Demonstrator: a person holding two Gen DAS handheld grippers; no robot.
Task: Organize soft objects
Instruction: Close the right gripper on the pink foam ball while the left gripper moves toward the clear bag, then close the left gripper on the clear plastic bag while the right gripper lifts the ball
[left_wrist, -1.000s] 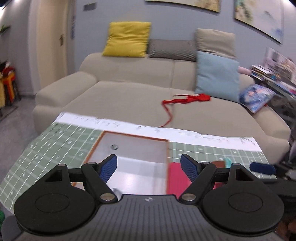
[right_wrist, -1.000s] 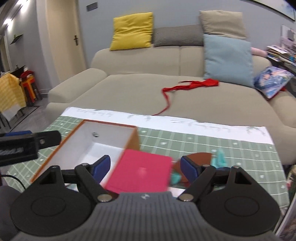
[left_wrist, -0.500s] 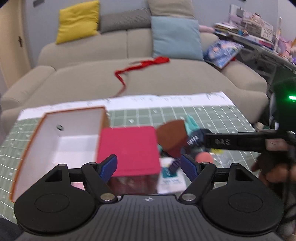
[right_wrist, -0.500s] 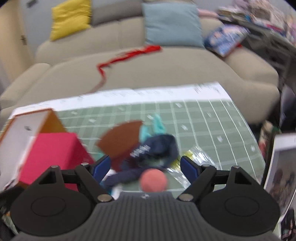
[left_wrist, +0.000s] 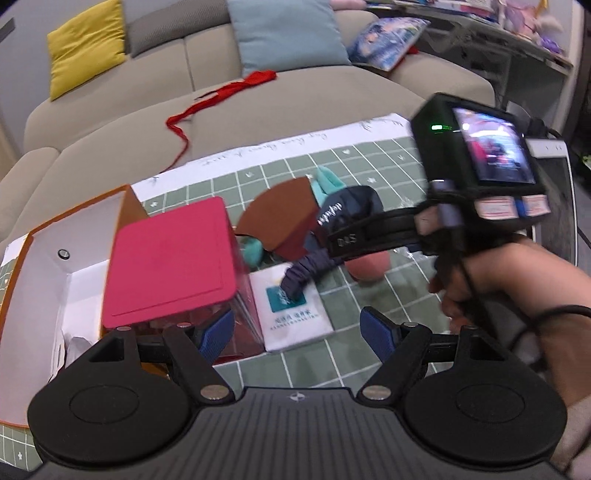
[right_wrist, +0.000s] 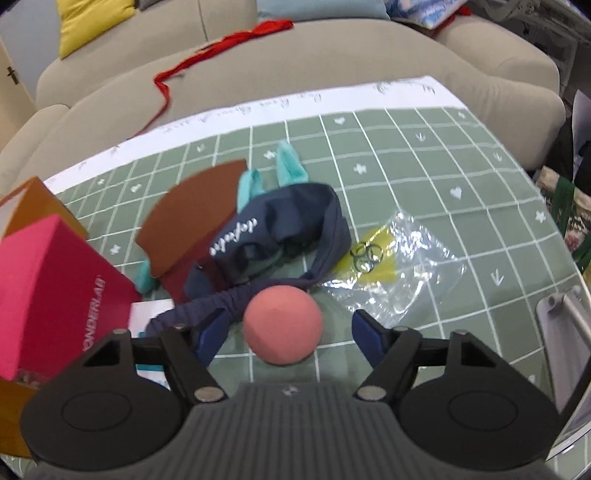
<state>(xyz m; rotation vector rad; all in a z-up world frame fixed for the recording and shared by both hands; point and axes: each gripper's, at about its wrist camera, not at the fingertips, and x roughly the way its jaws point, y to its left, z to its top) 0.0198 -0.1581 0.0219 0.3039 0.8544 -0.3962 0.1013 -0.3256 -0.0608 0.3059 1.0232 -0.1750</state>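
Pink ball (right_wrist: 282, 324) mid-table, betw closing R gripper (right_wrist: 284, 334) pads, not yet pinched. Risk: ball squirts out, or pad snags navy band (right_wrist: 280, 229) touching it. L gripper (left_wrist: 297, 330) apart, empty, over tissue pack (left_wrist: 291, 308).

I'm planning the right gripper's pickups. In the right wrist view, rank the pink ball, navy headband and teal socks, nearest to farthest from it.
1. Pink ball: between the fingers of the closing right gripper, untouched.
2. Navy headband: just beyond the ball.
3. Teal socks: farthest, behind the headband.
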